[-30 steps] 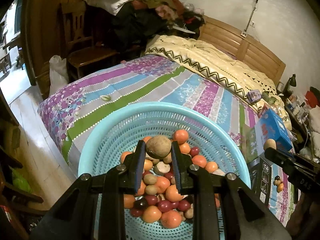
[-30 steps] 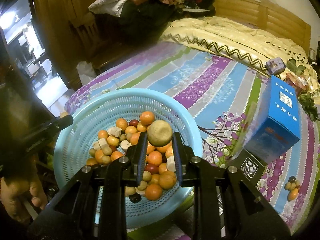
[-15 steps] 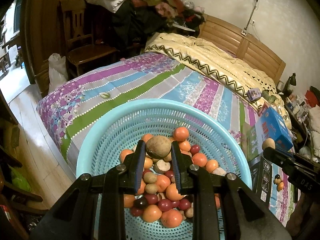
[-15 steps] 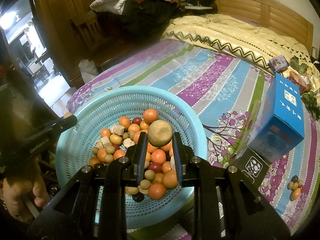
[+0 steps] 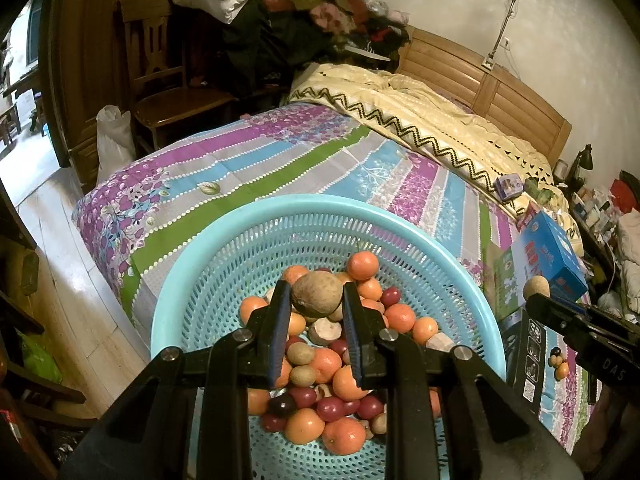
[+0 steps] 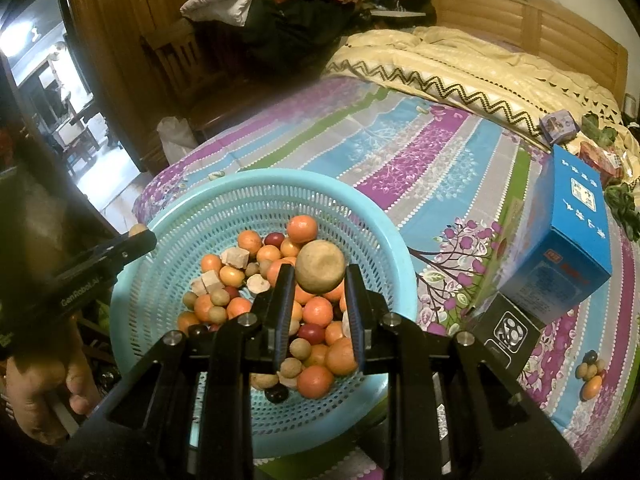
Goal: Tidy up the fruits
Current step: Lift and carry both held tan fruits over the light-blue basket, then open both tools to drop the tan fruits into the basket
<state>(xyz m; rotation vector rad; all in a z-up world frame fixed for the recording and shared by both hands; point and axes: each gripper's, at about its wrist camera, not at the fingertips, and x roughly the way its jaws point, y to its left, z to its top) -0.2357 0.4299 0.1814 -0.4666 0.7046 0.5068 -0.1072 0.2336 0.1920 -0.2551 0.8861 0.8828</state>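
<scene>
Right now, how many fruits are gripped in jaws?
2. A brown fruit is clamped in the left gripper, and a second brown fruit in the right gripper, both above the blue basket. Neither is hidden.

Left gripper [image 5: 316,300] and right gripper [image 6: 320,276] — both clamped, angled downward.

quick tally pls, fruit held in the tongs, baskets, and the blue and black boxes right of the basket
brown round fruit: 2, one in the left tongs, one in the right tongs
blue basket: 1
blue box: 1
black box: 1
total: 5
</scene>
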